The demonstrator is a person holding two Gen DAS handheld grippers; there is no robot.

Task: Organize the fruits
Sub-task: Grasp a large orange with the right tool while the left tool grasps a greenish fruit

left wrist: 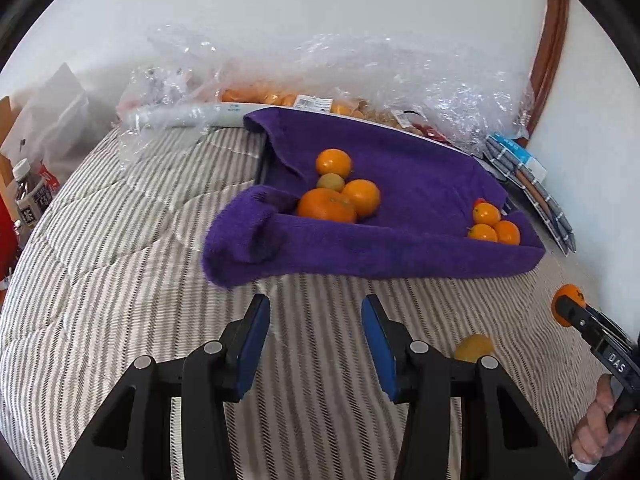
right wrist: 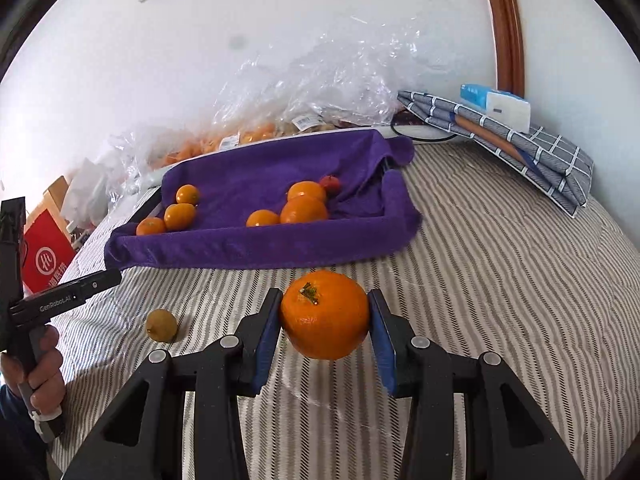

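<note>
Purple towel-lined tray [right wrist: 248, 248] ahead of my right claw [right wrist: 324, 316], two fruit clusters in it: bigger oranges [right wrist: 304, 208], smaller ones [right wrist: 178, 216].

Right claw clamped on orange [right wrist: 324, 314], pads on its sides, above striped bedding [right wrist: 500, 280].

Left claw [left wrist: 316, 332] apart, nothing between pads. Small yellowish fruit [left wrist: 474, 347] lies just right of it, blurred.

Risk: round peel slipping from pads, orange rolling off bed. Risk: release in wrong cluster.

Tray rim hidden under towel. Bagged fruit [left wrist: 280, 98] behind tray unclear.
</note>
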